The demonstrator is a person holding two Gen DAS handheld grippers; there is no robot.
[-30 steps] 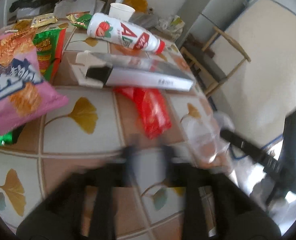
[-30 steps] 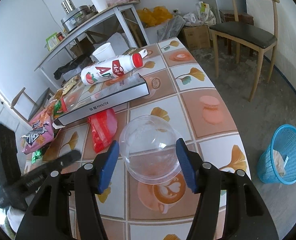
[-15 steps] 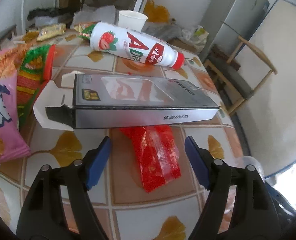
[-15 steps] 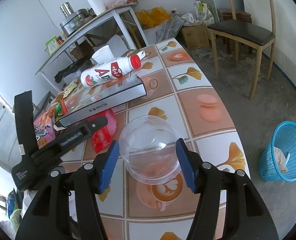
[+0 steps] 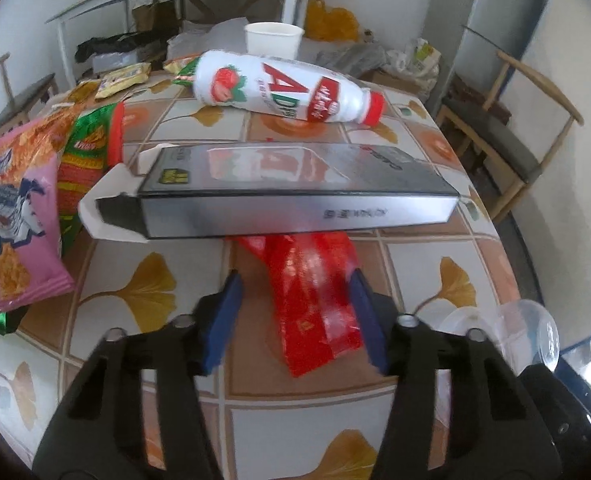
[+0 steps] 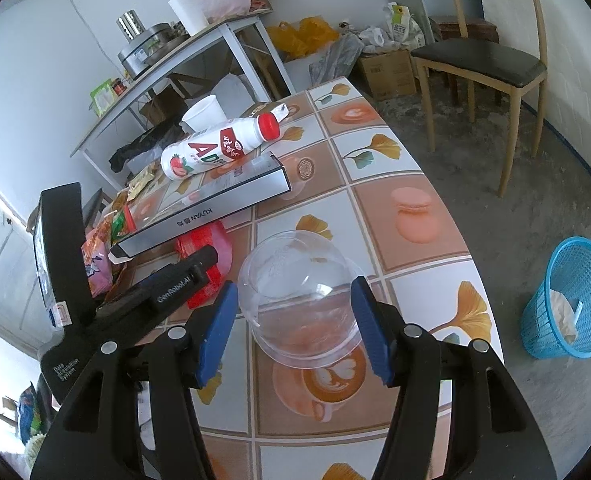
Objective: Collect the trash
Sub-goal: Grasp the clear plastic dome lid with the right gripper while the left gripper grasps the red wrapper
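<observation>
A crumpled red wrapper [image 5: 315, 300] lies flat on the tiled table [image 5: 135, 288], its far end under a long silver box [image 5: 295, 188]. My left gripper [image 5: 297, 304] stands over the wrapper with a blue pad on each side. Its jaws are closing; the left pad is still apart from the wrapper. From the right wrist view the left gripper's black body [image 6: 175, 284] reaches in over the red wrapper [image 6: 207, 248]. My right gripper [image 6: 295, 308] is shut on a clear plastic dome cup [image 6: 299, 280], which also shows in the left wrist view [image 5: 527, 328].
A white strawberry drink bottle [image 5: 287, 88] lies behind the box, with a paper cup [image 5: 273, 40] beyond it. Pink [image 5: 11, 220] and green snack bags [image 5: 83, 152] crowd the left. A blue basket [image 6: 567, 304] stands on the floor right of the table, a chair [image 6: 487, 52] behind.
My left gripper swung forward over the table to the red wrapper, and its jaws have narrowed around it. The right gripper and its clear cup have not moved.
</observation>
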